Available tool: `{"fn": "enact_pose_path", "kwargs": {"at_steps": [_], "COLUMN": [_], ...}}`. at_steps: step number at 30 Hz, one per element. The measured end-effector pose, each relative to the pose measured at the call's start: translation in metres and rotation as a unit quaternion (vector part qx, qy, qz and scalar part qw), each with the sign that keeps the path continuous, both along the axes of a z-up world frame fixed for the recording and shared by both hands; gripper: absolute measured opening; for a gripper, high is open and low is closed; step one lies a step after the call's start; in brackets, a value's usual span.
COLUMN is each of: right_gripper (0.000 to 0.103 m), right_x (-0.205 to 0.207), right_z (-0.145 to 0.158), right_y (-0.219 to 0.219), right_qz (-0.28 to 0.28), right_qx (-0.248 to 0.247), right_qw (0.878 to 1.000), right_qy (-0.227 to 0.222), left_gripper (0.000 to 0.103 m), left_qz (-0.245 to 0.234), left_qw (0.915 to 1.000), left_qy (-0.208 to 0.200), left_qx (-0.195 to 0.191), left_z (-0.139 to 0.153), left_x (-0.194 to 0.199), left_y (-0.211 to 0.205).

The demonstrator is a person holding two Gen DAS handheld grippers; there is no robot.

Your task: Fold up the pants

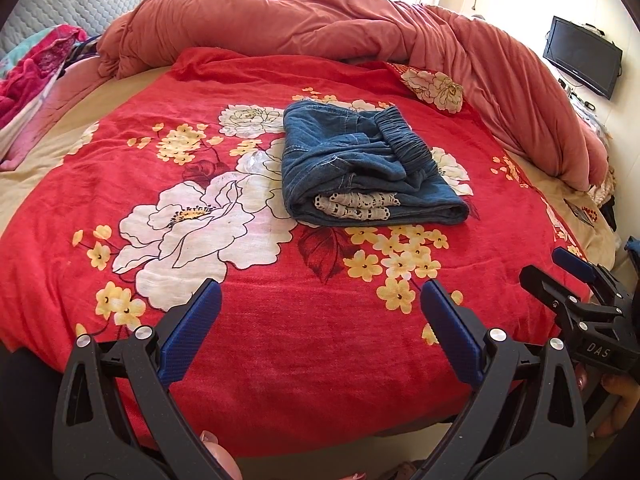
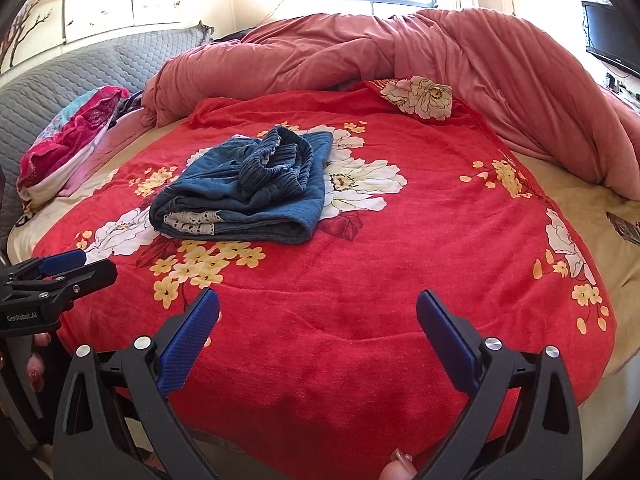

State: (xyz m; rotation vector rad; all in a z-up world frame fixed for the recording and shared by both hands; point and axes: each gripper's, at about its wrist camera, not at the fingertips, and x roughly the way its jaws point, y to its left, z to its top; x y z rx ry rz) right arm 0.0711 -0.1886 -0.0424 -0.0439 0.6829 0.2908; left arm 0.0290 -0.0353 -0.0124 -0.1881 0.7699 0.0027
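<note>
The blue denim pants (image 1: 360, 164) lie folded in a compact bundle on the red floral blanket (image 1: 280, 340), with the elastic waistband on top and a white lace hem showing at the near edge. They also show in the right wrist view (image 2: 248, 192), left of centre. My left gripper (image 1: 320, 304) is open and empty, held near the bed's front edge, well short of the pants. My right gripper (image 2: 318, 312) is open and empty, to the right of the left one; it shows at the right edge of the left wrist view (image 1: 560, 268).
A bunched pink-red duvet (image 1: 340, 28) runs along the far side and right of the bed. Pink and red clothes (image 1: 28, 76) lie at the left by a grey quilted headboard (image 2: 60, 80). A TV (image 1: 582, 56) hangs on the right wall.
</note>
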Motion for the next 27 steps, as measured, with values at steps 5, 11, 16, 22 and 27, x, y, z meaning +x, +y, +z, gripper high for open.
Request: {"fn": "enact_pose_path", "kwargs": {"at_steps": [5,11,16,22,27], "right_gripper": [0.098,0.098,0.098,0.098,0.098], "right_x": [-0.0017,-0.0021,-0.0021,-0.0024,-0.0017], "right_z": [0.0024,0.0038,0.0044,0.0043,0.0032], "right_y": [0.0017,0.0011,0.0017,0.002,0.0029], "right_qz": [-0.001,-0.004,-0.003,-0.003,-0.002], "right_qx": [0.001,0.001,0.0,0.0,-0.001], "right_qw": [1.0,1.0,1.0,1.0,1.0], "right_qy": [-0.004,-0.005,-0.005,-0.003,-0.003], "left_gripper": [0.093,0.093,0.093,0.093,0.093], "left_qz": [0.0,0.002,0.004,0.008,0.008], "left_qw": [1.0,1.0,1.0,0.9999,0.9999], "left_qy": [-0.001,-0.004,-0.003,-0.001,-0.002], "left_qx": [0.001,0.003,0.004,0.009,0.008], "left_z": [0.0007,0.0022,0.0024,0.003,0.0026], "left_x": [-0.0008,-0.0019,-0.0025,-0.0032,-0.0038], "left_y": [-0.0004,-0.0001,0.0,0.0019,0.0032]}}
